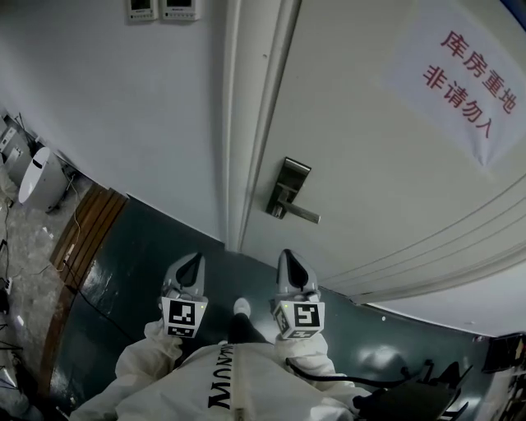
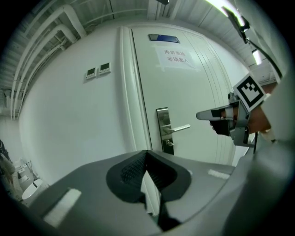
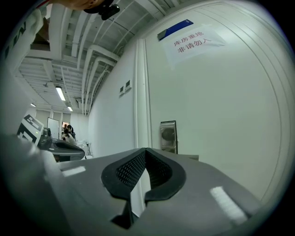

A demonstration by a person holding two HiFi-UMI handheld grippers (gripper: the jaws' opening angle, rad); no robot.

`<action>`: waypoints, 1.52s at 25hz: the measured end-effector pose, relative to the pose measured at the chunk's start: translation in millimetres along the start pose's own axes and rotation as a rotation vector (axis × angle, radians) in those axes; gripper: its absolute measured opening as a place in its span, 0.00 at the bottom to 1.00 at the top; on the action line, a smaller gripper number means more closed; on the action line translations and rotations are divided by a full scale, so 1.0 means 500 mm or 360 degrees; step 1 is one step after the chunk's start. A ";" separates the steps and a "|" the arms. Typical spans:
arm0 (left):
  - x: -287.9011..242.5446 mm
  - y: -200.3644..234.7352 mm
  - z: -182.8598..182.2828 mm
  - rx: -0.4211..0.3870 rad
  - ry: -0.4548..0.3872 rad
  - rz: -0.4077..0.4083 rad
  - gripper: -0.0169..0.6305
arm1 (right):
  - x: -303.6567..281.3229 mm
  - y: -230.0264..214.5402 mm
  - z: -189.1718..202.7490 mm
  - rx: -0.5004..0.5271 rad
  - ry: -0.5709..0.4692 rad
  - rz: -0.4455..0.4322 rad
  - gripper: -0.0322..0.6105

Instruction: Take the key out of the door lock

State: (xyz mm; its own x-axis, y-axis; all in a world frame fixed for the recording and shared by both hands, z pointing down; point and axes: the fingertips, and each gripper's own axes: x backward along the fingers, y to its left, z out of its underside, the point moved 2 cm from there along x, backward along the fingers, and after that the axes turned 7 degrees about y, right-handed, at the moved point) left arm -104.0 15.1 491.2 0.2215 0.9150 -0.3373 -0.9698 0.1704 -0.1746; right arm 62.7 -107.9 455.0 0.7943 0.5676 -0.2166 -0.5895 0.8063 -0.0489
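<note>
Left gripper [image 2: 146, 153] and right gripper [image 3: 145, 150] are both clenched on nothing. Each pair of smooth grey moulded jaws meets at the tip, with dark cross-hatched pads lining the hollow behind. Ahead of both tips stands a pale, flat door [image 1: 386, 164] carrying the door lock [image 2: 162, 126], a tall brushed-metal plate with a slim straight lever [image 2: 180, 127] pointing toward the right gripper's side. The key [image 2: 169, 143] sits in the plate just under the lever, well apart from either gripper. It shows only as a small dark stub in the left gripper view, and its shape cannot be made out. The right gripper view catches just the upper part of the shiny plate above its own jaws, with lever and key hidden behind them. It alone shows what lies off to the left: a long hall with ceiling beams, a strip light [image 3: 60, 93] and people [image 3: 69, 131] in the distance. The left gripper view shows the right gripper from the side, off to its right at about lever height, with its black-and-white marker cube [image 2: 250, 91] behind the tips. Only the head view shows both grippers side by side below the lock, a white sleeve [image 1: 156, 345] behind the left one, over a dark glossy floor [image 1: 148, 238]. A white paper sign [image 1: 468, 78] with red characters is fixed high on the door, and two small wall panels [image 1: 162, 8] sit on the plain wall beyond the left gripper.
</note>
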 end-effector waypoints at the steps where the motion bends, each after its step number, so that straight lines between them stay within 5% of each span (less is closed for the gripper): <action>1: -0.022 0.005 -0.010 -0.0007 -0.0001 0.0006 0.03 | -0.020 -0.012 -0.008 0.0002 -0.0009 0.0011 0.05; 23: -0.328 0.026 -0.142 -0.0194 -0.0046 0.0227 0.03 | -0.199 -0.210 -0.063 0.0022 -0.0061 0.0352 0.05; 38: -0.406 0.087 -0.141 -0.0291 -0.0188 0.0687 0.03 | -0.190 -0.139 -0.029 -0.0081 0.0065 0.0942 0.05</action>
State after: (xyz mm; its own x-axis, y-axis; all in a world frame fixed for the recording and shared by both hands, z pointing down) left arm -183.9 -188.8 486.7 -0.2204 0.9252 -0.3090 -0.9345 -0.2911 -0.2050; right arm 26.1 -220.2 464.7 0.3227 0.9105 -0.2586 -0.9375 0.3451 0.0451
